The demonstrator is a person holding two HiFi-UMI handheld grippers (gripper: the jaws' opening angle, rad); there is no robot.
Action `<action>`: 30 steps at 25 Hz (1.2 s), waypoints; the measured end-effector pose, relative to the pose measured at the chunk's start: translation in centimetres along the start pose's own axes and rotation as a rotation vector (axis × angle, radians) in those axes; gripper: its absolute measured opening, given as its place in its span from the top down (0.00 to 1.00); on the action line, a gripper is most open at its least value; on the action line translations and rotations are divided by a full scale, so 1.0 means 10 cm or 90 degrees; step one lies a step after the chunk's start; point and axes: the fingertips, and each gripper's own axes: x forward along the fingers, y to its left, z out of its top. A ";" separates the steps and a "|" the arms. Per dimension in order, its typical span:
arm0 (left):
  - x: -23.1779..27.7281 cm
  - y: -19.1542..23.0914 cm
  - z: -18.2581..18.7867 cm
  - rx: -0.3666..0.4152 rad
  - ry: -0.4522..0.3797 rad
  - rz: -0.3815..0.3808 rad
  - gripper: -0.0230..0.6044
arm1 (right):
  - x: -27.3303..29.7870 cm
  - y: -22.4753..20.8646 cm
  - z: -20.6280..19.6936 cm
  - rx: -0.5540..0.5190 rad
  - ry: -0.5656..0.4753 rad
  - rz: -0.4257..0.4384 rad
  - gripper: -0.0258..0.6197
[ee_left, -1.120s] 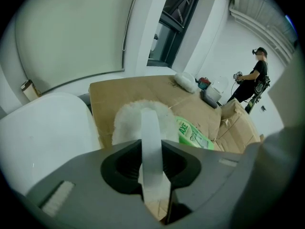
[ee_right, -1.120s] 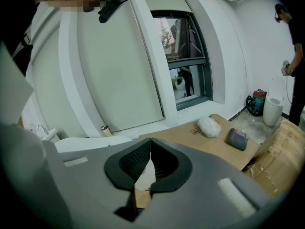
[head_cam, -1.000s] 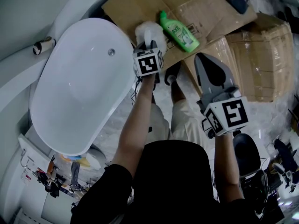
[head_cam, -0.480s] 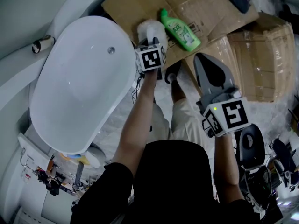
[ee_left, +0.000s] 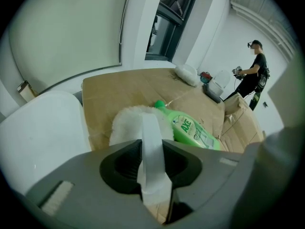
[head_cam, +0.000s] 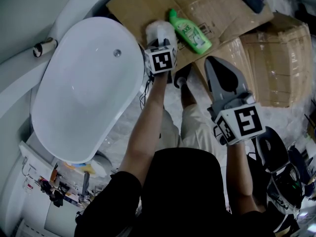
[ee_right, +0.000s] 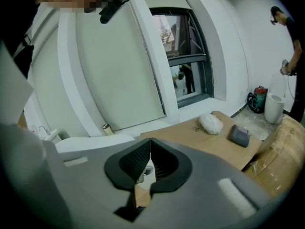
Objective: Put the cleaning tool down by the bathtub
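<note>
Tool (head_cam: 159, 32) set on cardboard (head_cam: 133, 6) by the tub (head_cam: 84, 88), grip loosening.
The tub fills the left of the frame. Just right of its rim, upper centre, the fluffy tool seems to rest beside a bottle (head_cam: 190, 32), right where the task wants it. The left gripper (head_cam: 160, 47), arm outstretched and pitched steeply down, pinches the tool's white handle (ee_left: 151, 147), jaws just easing apart. Lower right, the right gripper (head_cam: 216, 62) hangs closed and empty.

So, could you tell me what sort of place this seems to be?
Probably a bathroom mock-up or workshop rather than a home: a white freestanding bathtub stands beside flattened cardboard on the floor, where a green detergent bottle and a fluffy white cleaning tool rest.
</note>
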 end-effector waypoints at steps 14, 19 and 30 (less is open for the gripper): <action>-0.06 -0.04 -0.02 0.028 0.017 -0.017 0.66 | 0.01 0.06 0.08 0.000 -0.008 -0.007 0.95; -0.11 -0.04 -0.01 0.040 0.021 -0.027 0.66 | -0.01 0.09 0.12 0.000 -0.013 -0.017 0.95; -0.38 -0.07 0.10 0.086 0.004 -0.066 0.65 | -0.06 0.34 0.24 0.003 -0.025 -0.048 0.95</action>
